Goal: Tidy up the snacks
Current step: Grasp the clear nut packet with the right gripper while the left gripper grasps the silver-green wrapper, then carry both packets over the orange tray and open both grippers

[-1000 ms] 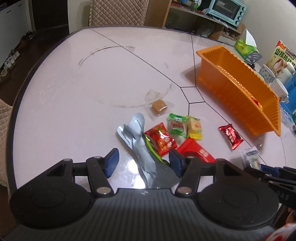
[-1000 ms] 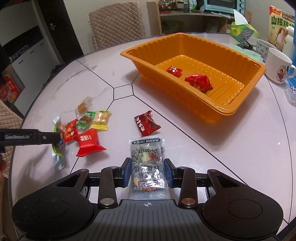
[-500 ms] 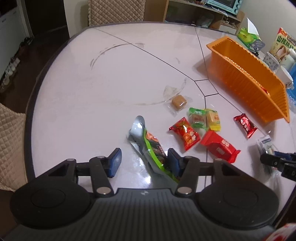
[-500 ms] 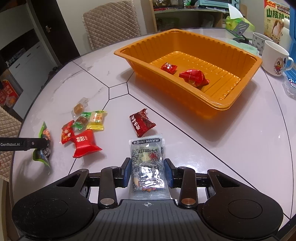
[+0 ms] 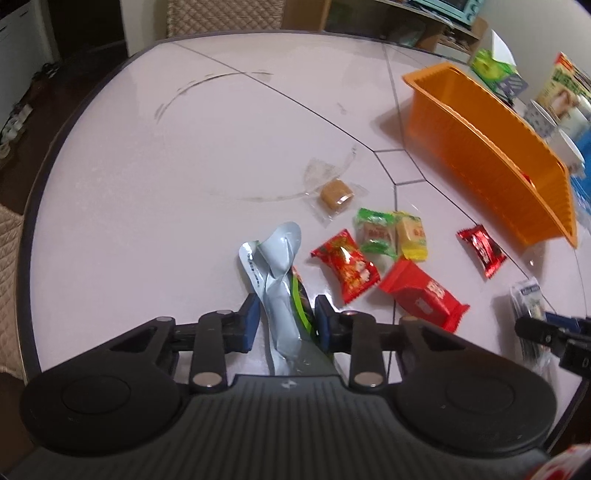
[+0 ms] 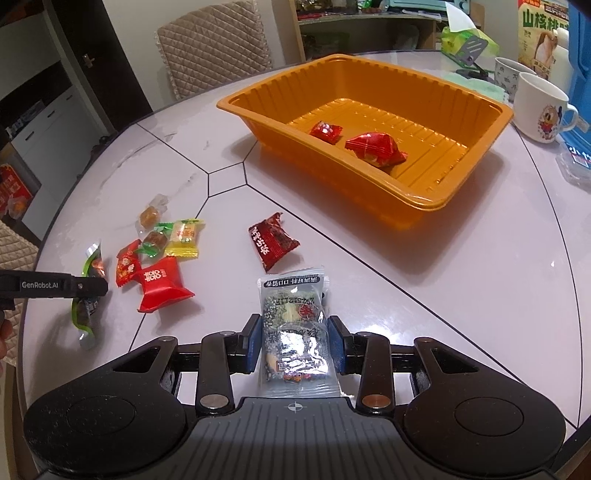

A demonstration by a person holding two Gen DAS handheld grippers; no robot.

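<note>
My left gripper [image 5: 286, 321] is closing its jaws on a crumpled silver and green packet [image 5: 280, 280], and both pads touch it. To its right on the table lie a red packet [image 5: 424, 295], a small red snack [image 5: 345, 264], a green candy [image 5: 373, 230], a yellow candy [image 5: 410, 236], a brown candy [image 5: 334, 194] and a dark red candy [image 6: 273, 240]. My right gripper [image 6: 293, 339] is shut on a clear and silver snack packet [image 6: 293, 317], low over the table. The orange tray [image 6: 236, 107] beyond it holds two red snacks [image 6: 375, 147].
Two mugs [image 6: 539, 107], a green tissue box [image 6: 465, 40] and a tall printed box [image 6: 541, 33] stand right of the tray. A quilted chair [image 6: 210, 44] is behind the table. The table's curved edge [image 5: 37, 192] runs along the left.
The left gripper's jaws have drawn in from wide apart until both pads meet the silver and green packet. The right gripper keeps its hold on the clear packet and stays put.
</note>
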